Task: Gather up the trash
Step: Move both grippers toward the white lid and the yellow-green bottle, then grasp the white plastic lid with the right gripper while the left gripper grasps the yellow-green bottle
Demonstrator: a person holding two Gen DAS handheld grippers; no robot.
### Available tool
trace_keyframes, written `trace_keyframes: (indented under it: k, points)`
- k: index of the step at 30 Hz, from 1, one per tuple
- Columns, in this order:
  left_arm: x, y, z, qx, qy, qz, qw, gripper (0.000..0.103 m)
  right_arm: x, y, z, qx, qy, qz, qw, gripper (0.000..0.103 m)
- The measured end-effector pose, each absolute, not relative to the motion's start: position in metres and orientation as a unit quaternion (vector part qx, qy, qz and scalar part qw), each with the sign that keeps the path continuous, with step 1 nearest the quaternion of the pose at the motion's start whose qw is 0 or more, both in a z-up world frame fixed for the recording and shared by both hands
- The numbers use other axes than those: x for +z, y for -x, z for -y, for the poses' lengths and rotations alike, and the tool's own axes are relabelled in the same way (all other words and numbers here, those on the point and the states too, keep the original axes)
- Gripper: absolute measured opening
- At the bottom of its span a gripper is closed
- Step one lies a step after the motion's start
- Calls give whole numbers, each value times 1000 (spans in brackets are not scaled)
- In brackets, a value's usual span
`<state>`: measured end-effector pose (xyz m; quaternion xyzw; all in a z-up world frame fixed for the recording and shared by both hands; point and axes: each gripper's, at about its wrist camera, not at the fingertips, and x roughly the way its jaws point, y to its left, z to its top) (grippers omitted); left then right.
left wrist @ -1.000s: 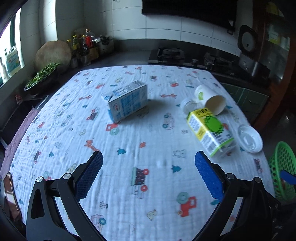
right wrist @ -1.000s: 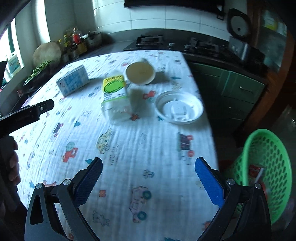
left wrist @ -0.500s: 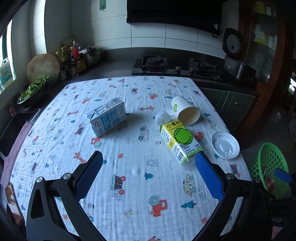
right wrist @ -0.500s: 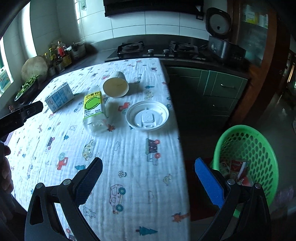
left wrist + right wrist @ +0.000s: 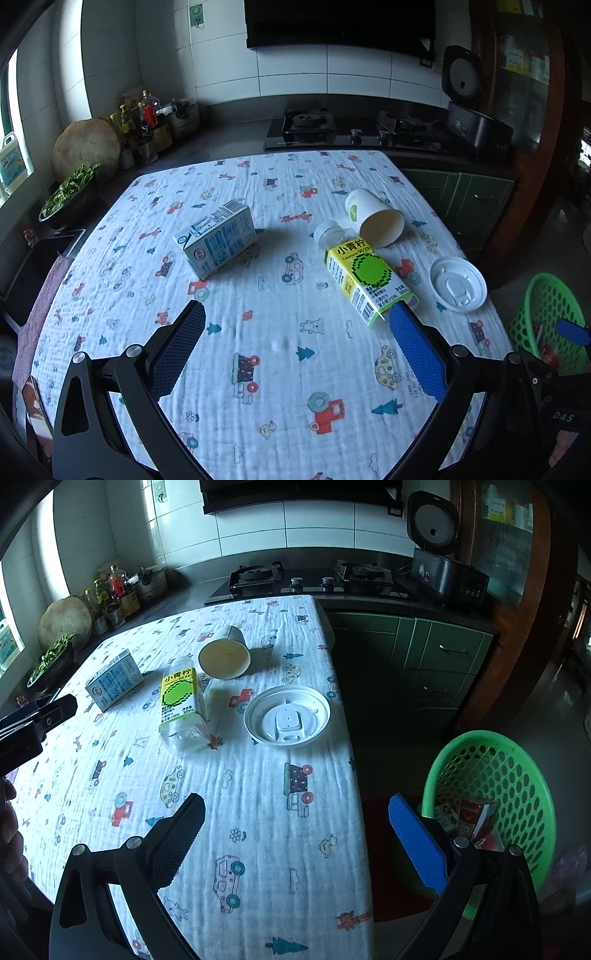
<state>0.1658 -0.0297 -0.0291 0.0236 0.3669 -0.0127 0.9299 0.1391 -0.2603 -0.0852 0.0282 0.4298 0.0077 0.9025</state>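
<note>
Both the left tool (image 5: 295, 350) and the right tool (image 5: 295, 845) gape wide and empty above the bench (image 5: 280, 369). Around the yellow-green bottle (image 5: 364, 275): milk carton (image 5: 218, 243) left, paper cup (image 5: 375, 218) behind, white lid (image 5: 458, 284) right, green basket (image 5: 495, 794) on the floor beyond.

carton (image 5: 218, 238), bottle (image 5: 364, 275), cup (image 5: 375, 217) lie toppled beside flat lid (image 5: 458, 284).

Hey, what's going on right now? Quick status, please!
Both grippers, left and right, open, empty. Carton, bottle, cup, lid lie on table. Green basket beside table; path clear.
</note>
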Motion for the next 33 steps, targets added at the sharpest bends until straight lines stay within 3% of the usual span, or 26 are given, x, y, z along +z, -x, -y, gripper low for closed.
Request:
trace_keyframes:
  k: [33]
  points:
    - [-48, -239, 28, -14, 14, -410, 912, 98, -134, -260, 250, 80, 45, -482, 872, 95]
